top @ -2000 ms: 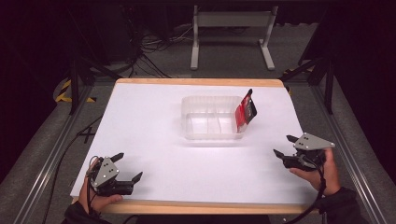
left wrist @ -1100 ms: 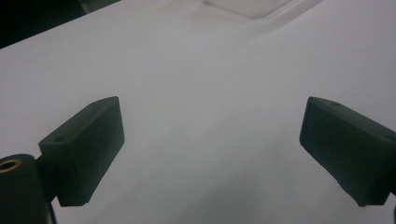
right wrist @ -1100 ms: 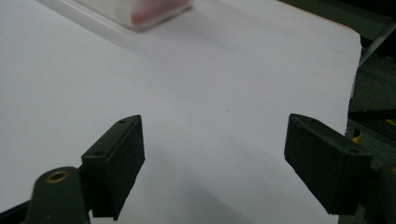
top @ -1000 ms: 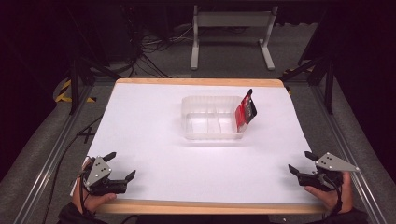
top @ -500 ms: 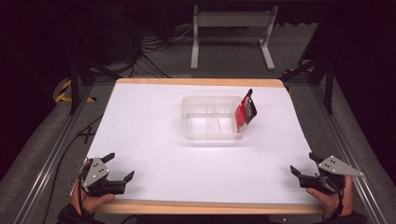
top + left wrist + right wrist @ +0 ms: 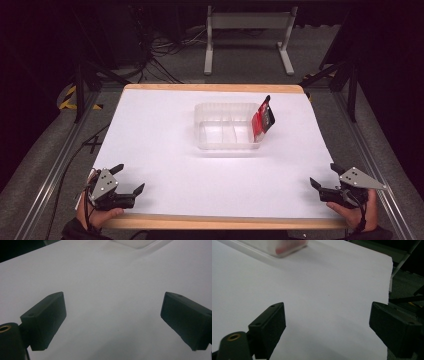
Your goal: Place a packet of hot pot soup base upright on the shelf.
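The left tool (image 6: 128, 179) rests at the near left corner of the tabletop (image 6: 160, 150), its jaws wide with nothing between them. The right tool (image 6: 322, 177) rests at the near right corner; its jaws have just been opening and are wide, also empty. A clear tray (image 6: 225, 145) stands toward the far edge, well apart from both. A red packet (image 6: 262, 120) leans in its right end.

Bright white table (image 6: 165, 150) amid dark surroundings; soft shadows; both gripper views blurry, slightly dim.
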Demonstrator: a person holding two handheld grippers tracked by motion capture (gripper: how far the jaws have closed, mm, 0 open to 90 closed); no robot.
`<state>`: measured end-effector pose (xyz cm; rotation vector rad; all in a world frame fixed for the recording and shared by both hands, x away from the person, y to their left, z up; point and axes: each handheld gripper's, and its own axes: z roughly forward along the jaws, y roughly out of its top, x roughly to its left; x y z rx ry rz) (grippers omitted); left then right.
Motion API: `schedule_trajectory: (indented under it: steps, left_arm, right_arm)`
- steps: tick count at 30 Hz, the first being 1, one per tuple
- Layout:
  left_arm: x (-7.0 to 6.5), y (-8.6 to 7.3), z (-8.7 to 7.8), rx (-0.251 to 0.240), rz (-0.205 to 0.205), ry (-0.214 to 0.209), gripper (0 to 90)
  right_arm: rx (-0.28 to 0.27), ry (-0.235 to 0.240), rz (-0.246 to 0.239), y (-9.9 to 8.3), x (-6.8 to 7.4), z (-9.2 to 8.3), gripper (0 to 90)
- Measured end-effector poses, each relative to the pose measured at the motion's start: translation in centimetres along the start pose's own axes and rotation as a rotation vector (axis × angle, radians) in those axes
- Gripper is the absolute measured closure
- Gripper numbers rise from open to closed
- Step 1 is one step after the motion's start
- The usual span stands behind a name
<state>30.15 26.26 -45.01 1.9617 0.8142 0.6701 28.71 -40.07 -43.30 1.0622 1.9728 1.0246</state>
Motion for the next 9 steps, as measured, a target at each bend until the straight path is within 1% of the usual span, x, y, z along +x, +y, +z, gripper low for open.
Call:
schedule_trajectory:
  steps: [9]
  left_arm:
    - [-0.15,0.08,0.12,0.003,0.005,-0.004,7.0]
  right_arm:
    - [-0.003,-0.006,0.003,0.01,-0.15,0.02,14.7]
